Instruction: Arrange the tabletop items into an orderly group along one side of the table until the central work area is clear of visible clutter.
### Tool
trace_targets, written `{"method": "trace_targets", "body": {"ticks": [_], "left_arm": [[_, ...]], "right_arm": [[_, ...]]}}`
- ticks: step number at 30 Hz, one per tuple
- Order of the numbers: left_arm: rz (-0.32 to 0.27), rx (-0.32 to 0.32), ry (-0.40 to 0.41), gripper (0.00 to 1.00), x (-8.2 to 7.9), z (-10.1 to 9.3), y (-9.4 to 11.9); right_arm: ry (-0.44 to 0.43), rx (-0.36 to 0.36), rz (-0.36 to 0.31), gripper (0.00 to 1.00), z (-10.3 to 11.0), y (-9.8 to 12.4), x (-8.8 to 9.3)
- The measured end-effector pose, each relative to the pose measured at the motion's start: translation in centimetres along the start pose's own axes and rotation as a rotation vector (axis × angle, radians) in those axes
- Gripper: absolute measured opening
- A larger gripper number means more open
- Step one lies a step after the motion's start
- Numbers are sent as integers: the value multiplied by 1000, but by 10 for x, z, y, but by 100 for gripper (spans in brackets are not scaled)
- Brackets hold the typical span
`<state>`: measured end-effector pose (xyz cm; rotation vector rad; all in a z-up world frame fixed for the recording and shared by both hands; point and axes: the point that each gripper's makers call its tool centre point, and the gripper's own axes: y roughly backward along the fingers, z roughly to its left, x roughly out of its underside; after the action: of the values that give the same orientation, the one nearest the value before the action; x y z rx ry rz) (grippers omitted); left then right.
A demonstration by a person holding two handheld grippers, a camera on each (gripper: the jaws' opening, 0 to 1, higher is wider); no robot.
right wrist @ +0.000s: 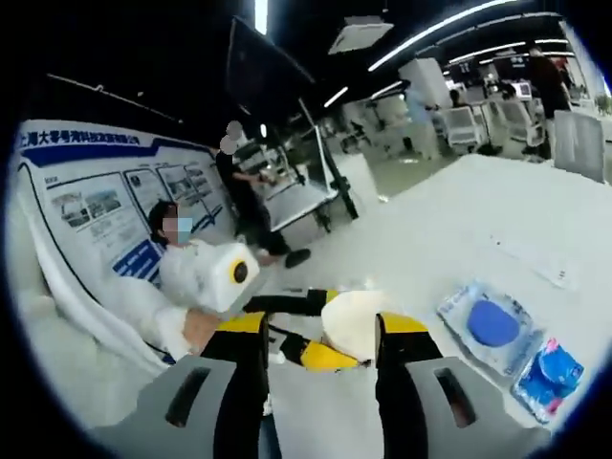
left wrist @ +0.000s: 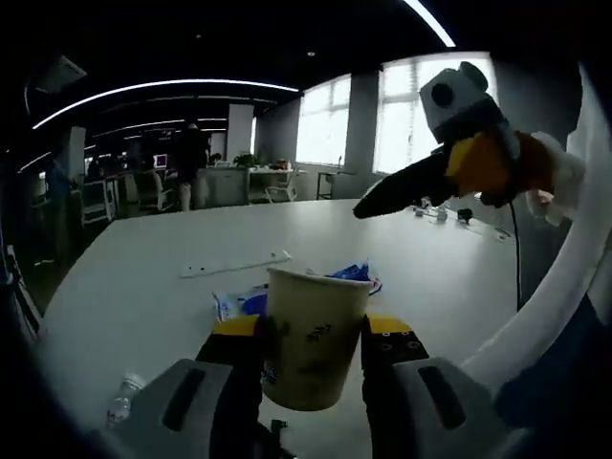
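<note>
A cream paper cup point(left wrist: 316, 335) with a dark print stands upright between my left gripper's point(left wrist: 314, 327) yellow-tipped jaws, which are shut on it above the white table point(left wrist: 143, 287). Blue packets point(left wrist: 352, 274) lie just behind the cup. My right gripper point(left wrist: 406, 186) hangs higher up at the right, well apart from the cup. In the right gripper view, my right gripper point(right wrist: 323, 325) is open and holds nothing. Beyond it the left gripper point(right wrist: 316, 356) carries the cup point(right wrist: 356, 320). Two blue packets point(right wrist: 492, 325) lie to the right on the table.
A long white strip point(left wrist: 234, 266) lies mid-table, and a small clear bottle point(left wrist: 122, 400) rests near the lower left. Small items point(left wrist: 440, 212) sit at the far right edge. A seated person point(right wrist: 186, 263) and a standing one point(right wrist: 244, 186) are beside the table.
</note>
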<state>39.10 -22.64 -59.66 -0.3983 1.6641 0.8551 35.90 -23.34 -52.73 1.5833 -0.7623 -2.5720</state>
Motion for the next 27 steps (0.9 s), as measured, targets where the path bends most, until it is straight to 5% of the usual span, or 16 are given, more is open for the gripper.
{"method": "trace_targets", "body": {"ticks": [13, 20, 23, 27], "left_arm": [[24, -1, -97, 40, 6, -28, 17], [16, -23, -128, 40, 6, -32, 27], [14, -30, -118, 41, 6, -31, 29], [41, -50, -144, 41, 12, -29, 33]], "right_arm": [[131, -22, 214, 31, 17, -21, 33], [152, -44, 255, 15, 28, -38, 46], [173, -57, 295, 0, 28, -43, 54], [168, -46, 303, 0, 27, -49, 55]]}}
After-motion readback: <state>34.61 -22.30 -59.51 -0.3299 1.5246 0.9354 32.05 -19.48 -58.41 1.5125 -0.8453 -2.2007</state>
